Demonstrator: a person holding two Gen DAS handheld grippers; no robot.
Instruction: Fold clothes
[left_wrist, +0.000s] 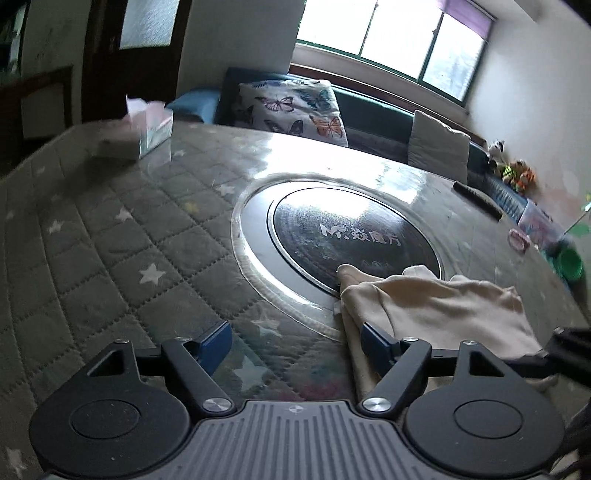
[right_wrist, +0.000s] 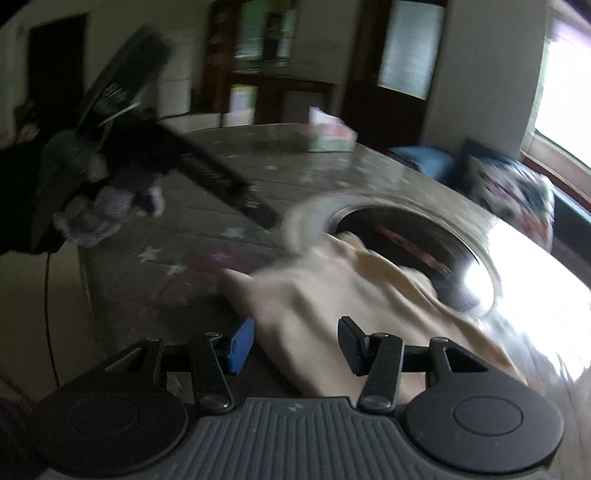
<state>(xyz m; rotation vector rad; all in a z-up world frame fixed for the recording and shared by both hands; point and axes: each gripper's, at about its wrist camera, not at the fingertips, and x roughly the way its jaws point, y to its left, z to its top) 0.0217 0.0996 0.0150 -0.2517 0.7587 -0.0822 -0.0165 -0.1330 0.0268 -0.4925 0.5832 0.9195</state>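
I am seeing the cream-coloured crumpled cloth garment lying on the grey quilted star-patterned worktop, which carries a clear glossy cover. The garment is sitting toward the near right of the left wrist view, its far corner overlapping the rim of the round black glass hotplate sunk into the middle of the worktop. To the left of the garment the quilted surface is lying bare all the way to the worktop's rounded edge, giving open room on that side.

My left gripper is hovering with its blue-padded fingers spread wide and gripping nothing; the right-hand finger is sitting over the garment's near edge. My right gripper is also spread wide and gripping nothing, with the garment's near end lying between and beneath its fingers in a blurred picture.

A pale tissue box with tissue sticking up from it is standing at the far left edge. White lettering on the hotplate is starting with "Mr."; the rest I cannot read.
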